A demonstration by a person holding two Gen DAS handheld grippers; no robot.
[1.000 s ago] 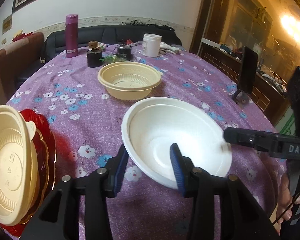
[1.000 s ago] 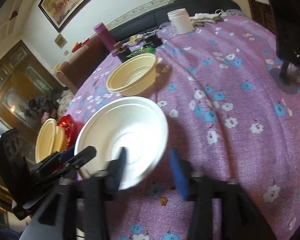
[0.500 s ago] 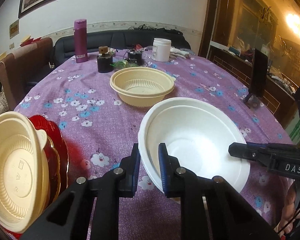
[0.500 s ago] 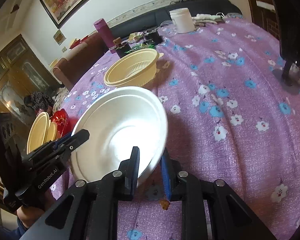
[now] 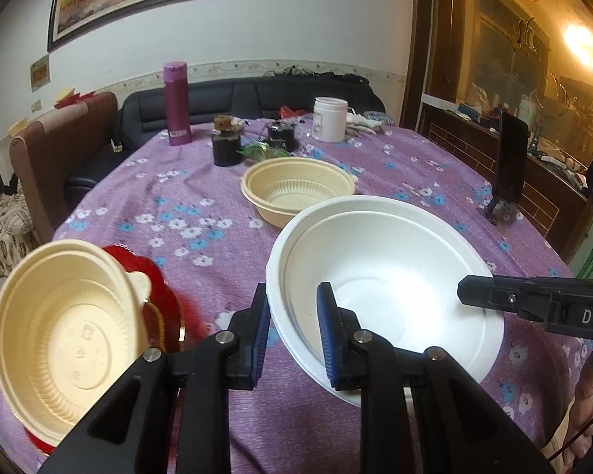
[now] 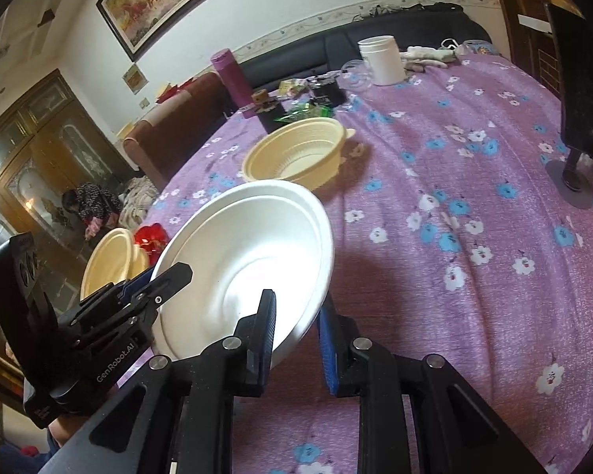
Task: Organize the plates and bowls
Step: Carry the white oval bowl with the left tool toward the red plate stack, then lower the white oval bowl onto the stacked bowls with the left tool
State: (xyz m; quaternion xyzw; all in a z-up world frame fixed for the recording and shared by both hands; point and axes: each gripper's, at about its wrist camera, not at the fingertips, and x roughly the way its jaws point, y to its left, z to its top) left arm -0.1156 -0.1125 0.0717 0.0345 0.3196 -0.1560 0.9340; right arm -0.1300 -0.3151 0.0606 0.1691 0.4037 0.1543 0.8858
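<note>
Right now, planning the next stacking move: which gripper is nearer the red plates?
Left. The left gripper grips the white bowl's rim on the side facing the red plates; the right gripper grips the opposite rim, farther away.

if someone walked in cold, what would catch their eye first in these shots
The big white bowl near the table's front edge, pinched at opposite sides of its rim by the left gripper and right gripper. Just beyond it sits a cream ribbed bowl on the purple flowered tablecloth. At the left edge, another cream bowl rests on red plates.
</note>
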